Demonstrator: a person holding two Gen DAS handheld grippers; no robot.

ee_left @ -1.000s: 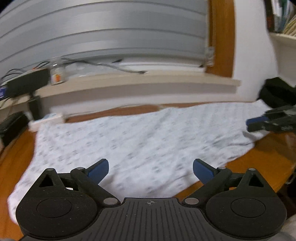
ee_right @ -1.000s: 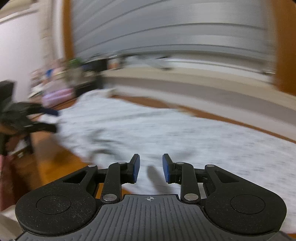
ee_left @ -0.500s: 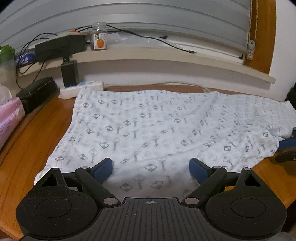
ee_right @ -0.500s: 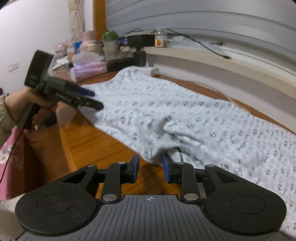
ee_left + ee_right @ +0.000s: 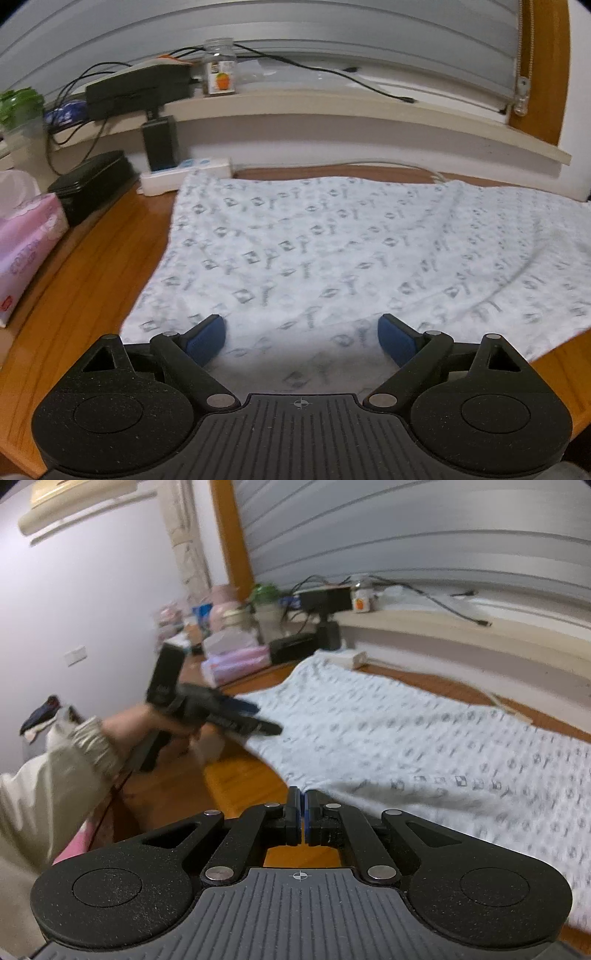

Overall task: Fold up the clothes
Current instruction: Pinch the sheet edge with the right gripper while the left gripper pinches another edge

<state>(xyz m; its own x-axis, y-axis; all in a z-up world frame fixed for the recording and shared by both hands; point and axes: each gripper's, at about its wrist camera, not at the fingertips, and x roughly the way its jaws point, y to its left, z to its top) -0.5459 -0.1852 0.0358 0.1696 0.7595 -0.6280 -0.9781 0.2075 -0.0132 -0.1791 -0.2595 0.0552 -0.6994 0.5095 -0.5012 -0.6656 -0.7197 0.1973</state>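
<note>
A white garment with a grey print [image 5: 351, 258] lies spread flat on the wooden table [image 5: 92, 280]. My left gripper [image 5: 301, 338] is open, its blue pads wide apart just above the garment's near edge. It also shows in the right wrist view [image 5: 255, 720], held over the garment's left edge. My right gripper [image 5: 300, 805] is shut at the garment's near edge [image 5: 406, 757]; whether cloth sits between the pads I cannot tell.
A pink tissue pack [image 5: 26, 243], a black case [image 5: 92, 184] and a white power strip [image 5: 184, 177] sit at the table's left and back. A window ledge [image 5: 332, 107] holds a jar [image 5: 220, 74], a black box and cables.
My right gripper has shut and moved to the garment's near edge. My left gripper has moved left and closer over the garment's left part, still open.
</note>
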